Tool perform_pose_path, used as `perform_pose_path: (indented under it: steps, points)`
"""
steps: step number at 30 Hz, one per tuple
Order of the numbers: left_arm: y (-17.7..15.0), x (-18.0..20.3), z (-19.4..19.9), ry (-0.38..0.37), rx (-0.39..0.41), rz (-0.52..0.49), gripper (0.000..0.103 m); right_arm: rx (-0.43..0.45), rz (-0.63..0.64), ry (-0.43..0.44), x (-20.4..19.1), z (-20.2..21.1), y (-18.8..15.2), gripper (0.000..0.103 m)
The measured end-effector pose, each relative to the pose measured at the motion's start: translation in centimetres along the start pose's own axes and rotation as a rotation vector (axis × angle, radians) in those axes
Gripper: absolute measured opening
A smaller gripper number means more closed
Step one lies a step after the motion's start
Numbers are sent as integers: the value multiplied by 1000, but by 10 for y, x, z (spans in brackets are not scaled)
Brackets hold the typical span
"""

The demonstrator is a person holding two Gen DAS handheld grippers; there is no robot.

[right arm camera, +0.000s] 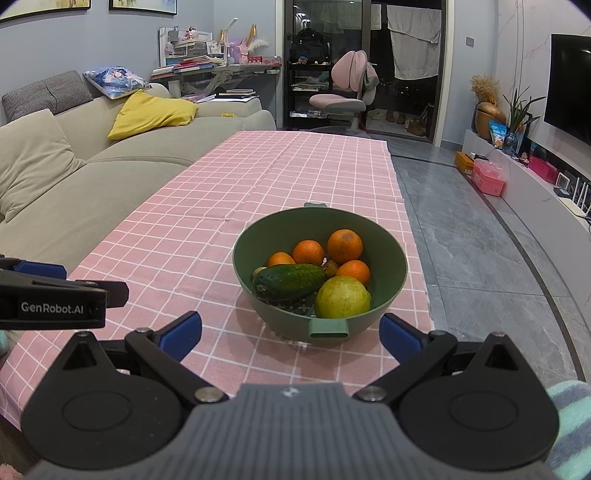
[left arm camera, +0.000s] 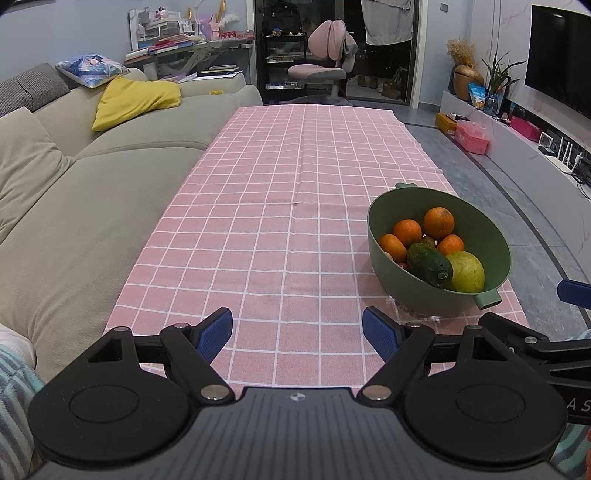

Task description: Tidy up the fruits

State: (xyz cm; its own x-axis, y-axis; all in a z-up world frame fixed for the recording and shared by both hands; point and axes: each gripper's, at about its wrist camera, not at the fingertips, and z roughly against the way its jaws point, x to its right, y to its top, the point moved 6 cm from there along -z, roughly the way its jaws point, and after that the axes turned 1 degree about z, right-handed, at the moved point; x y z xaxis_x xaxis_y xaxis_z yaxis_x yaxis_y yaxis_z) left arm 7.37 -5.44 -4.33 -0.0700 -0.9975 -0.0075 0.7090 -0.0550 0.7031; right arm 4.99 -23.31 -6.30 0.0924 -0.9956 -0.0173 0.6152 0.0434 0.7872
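Pink checked tablecloth (left arm camera: 280,206) running near to far, beige sofa (left arm camera: 110,177) along its left, yellow cushion (left arm camera: 136,98) on the sofa, pink desk chair (right arm camera: 345,88) at far centre, dark television (right arm camera: 570,86) on the right wall, grey tiled floor (right arm camera: 476,236) at right.

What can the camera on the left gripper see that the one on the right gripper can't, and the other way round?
Only the left view shows the left gripper with its own jaws wide apart over bare cloth, and the bowl off to the right side.

Only the right view shows the right gripper with jaws open straight in front of the bowl, the bowl's near handle, framed pictures on the wall, and the left gripper from the side.

Both show the green bowl of oranges, a dark green fruit and a yellow-green one, the pink checked cloth, the sofa and the TV.
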Motion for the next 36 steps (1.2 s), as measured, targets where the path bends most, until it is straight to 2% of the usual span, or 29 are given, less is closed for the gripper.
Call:
perform_pose_path:
  steps: [36]
  points:
    - [5,1,10,21,45,-25,94,-2,-1,0,-1,-1,-2,99]
